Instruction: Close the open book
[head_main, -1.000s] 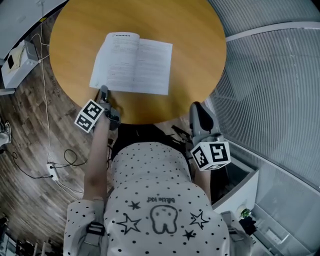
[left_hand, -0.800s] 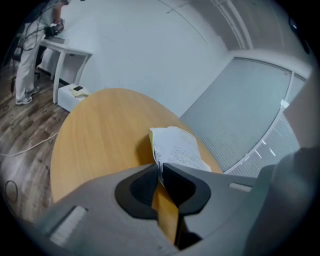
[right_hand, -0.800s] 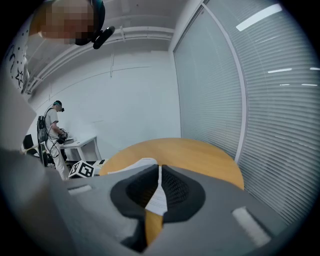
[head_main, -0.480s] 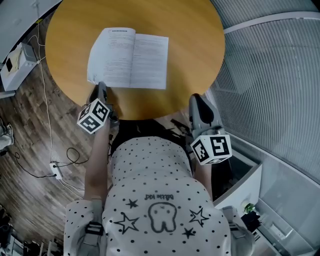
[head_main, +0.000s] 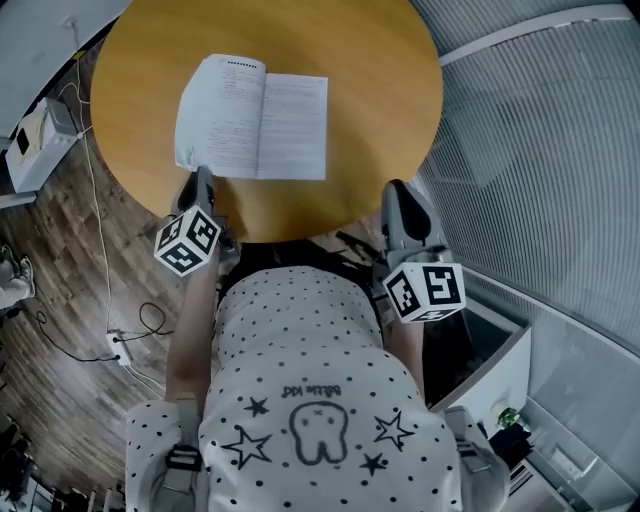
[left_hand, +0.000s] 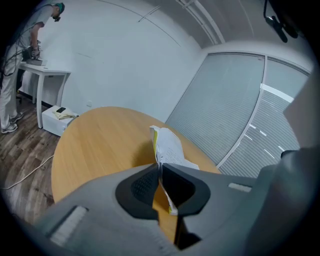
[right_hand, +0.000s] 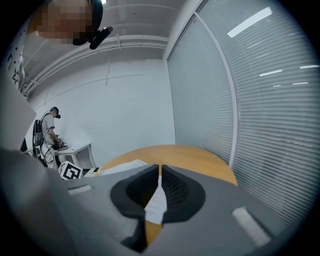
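The open book (head_main: 252, 117) lies with white printed pages up on the round wooden table (head_main: 370, 90). My left gripper (head_main: 203, 180) is at the book's near left corner. In the left gripper view its jaws (left_hand: 160, 167) have just been closing and pinch the edge of the left-hand leaf (left_hand: 167, 145), which stands lifted and curled with a yellow cover edge showing. My right gripper (head_main: 398, 205) hovers at the table's near right edge, apart from the book. Its jaws (right_hand: 160, 169) are shut with nothing between them; the book (right_hand: 120, 167) shows to their left.
A white box (head_main: 35, 130) and cables (head_main: 110, 330) lie on the wood floor at the left. Slatted blinds (head_main: 540, 150) run along the right. A person (left_hand: 15, 65) stands at a white desk far behind the table.
The left gripper has risen and rolled, and the book's near left corner has come up with it. The right gripper has barely shifted.
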